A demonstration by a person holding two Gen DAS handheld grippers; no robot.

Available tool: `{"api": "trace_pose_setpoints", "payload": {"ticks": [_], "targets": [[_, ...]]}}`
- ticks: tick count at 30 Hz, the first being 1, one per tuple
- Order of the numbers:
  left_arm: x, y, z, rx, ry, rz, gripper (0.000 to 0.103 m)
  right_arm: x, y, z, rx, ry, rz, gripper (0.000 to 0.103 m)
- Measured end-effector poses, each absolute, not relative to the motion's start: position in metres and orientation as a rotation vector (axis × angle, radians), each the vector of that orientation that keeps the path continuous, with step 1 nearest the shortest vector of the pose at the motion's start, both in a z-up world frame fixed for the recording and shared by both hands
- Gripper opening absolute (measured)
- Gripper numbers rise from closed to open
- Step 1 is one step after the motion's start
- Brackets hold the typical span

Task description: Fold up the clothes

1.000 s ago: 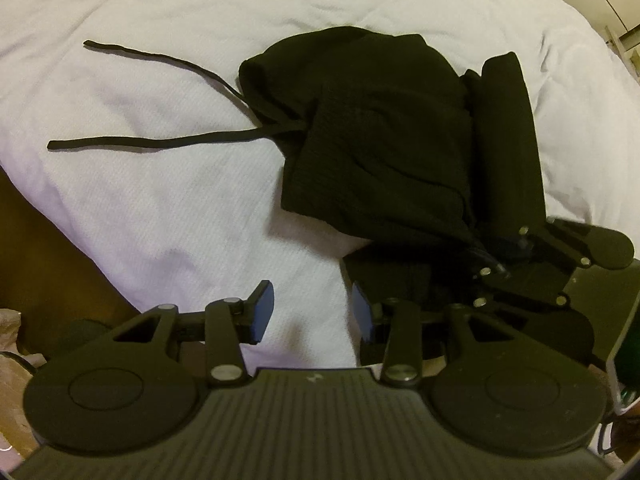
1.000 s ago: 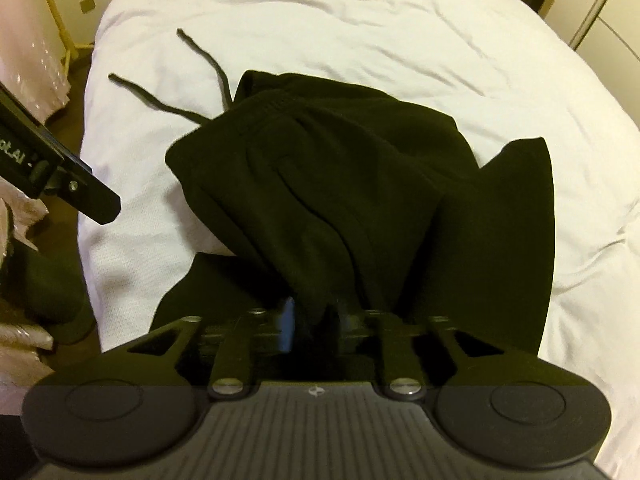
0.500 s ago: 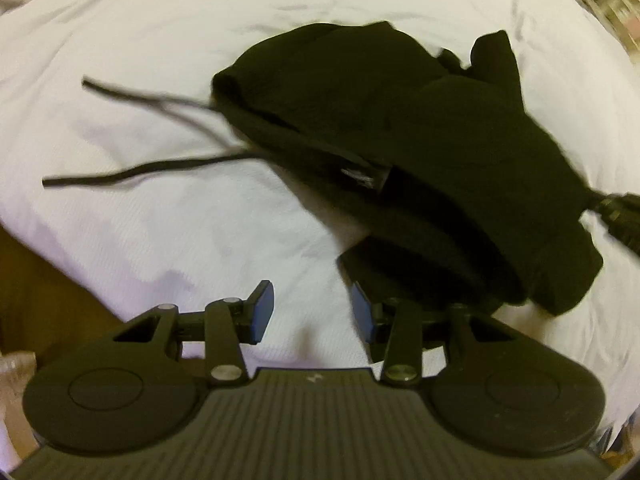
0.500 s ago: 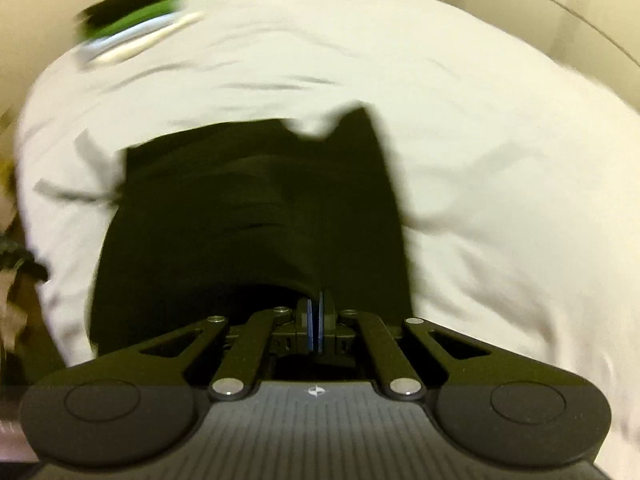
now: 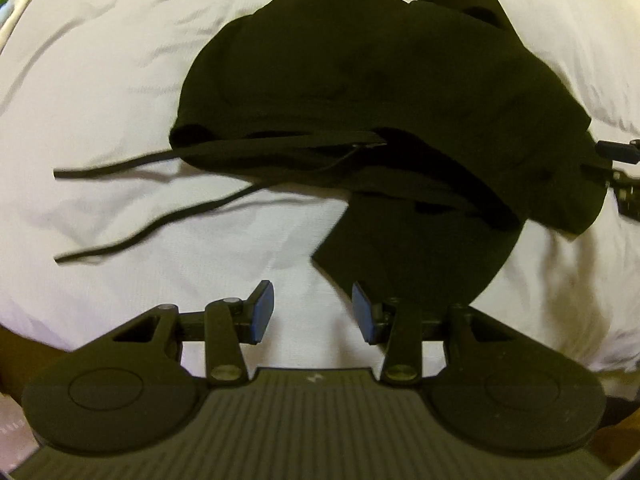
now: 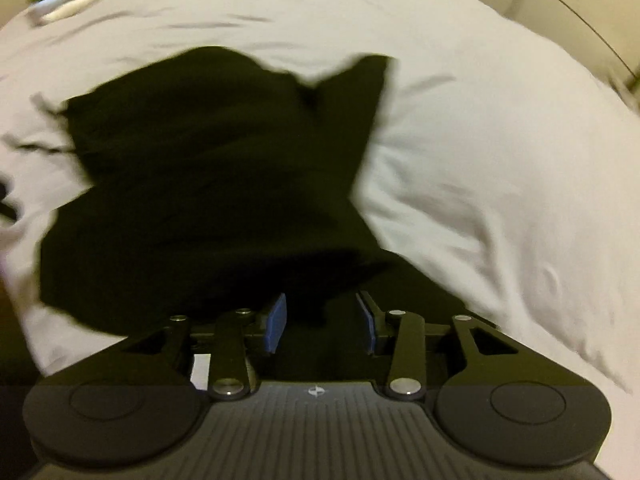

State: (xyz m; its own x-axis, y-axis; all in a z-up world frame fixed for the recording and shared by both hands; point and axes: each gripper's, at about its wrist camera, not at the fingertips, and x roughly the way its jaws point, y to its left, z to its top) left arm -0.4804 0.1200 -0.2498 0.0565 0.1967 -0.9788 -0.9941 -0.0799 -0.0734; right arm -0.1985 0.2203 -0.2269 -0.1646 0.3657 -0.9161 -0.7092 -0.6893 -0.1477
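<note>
Black garment [image 5: 380, 92] heaped in a loose mound on the white bedsheet [image 5: 100, 80], roughly mid-bed; two drawcords [image 5: 132, 164] trailing off to the left in the left wrist view; a flap [image 5: 412, 256] splayed flat toward the near edge.

Left gripper [image 5: 312, 308] hovering over bare sheet just beside that flap's corner, jaws partly apart, nothing between the pads; right gripper [image 6: 322, 320] low over the near end of the cloth, jaws opening, dark fabric lying in the gap but pressed by neither pad, so released rather than gripped.

Likely trouble from here: fold sagging or springing back, because the dropped layer sits bunched, not flat; cords left sticking out and caught in the next fold; left pads closing on sheet along with cloth, being so near the bare bedding; flap left outside the bundle, giving a lopsided stack.

Against a second ago: garment turned over itself into a rounder, more compact mound; right jaws then clamped on a bunch of cloth, now parting; left jaws the same width, over the same near corner; right view far more blurred now.
</note>
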Motion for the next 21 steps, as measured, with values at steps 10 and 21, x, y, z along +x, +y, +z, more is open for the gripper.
{"api": "trace_pose_setpoints", "payload": {"ticks": [10,21], "targets": [[-0.508,0.134,-0.273,-1.091,1.029,1.212,0.038,-0.262,0.178,-0.244,-1.418,0.323,1.924,0.061],[-0.516,0.122,-0.278,-0.491,1.241,1.182,0.064,-0.308,0.166,-0.255,-1.425,0.26,1.926,0.07]]}}
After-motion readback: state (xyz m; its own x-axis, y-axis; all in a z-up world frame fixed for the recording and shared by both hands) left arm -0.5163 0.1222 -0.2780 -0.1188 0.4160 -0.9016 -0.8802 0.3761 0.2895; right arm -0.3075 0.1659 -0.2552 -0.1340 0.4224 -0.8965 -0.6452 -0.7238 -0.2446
